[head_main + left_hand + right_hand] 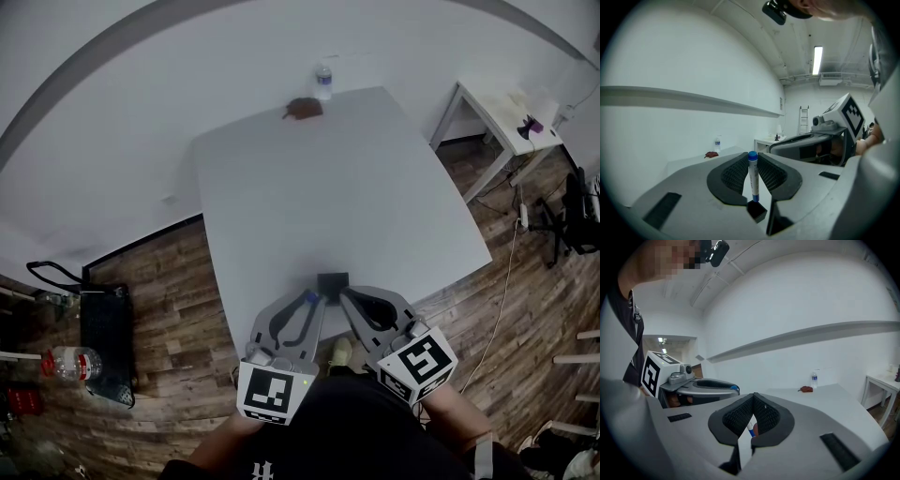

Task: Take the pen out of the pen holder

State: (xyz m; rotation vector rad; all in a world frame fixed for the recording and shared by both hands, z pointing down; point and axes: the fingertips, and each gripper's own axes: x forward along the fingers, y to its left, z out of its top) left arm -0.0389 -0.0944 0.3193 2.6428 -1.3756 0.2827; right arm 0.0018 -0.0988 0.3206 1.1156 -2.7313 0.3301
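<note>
A small black pen holder (333, 280) stands near the front edge of the white table (328, 178). In the left gripper view a white pen (753, 180) with a blue cap stands upright, its lower end at the mouth of the pen holder (757, 211). My left gripper (753, 158) is shut on the pen near its cap. In the head view the left gripper (312, 298) sits just left of the holder and the right gripper (345, 295) just beside it on the right. The right gripper (753, 398) has its tips together; the pen (750, 430) shows through the gap behind them.
A water bottle (323, 81) and a small brown object (303, 109) sit at the table's far edge. A white side table (497, 117) stands at the right. On the wooden floor at the left lie a black bag (103, 328) and a bottle (70, 362).
</note>
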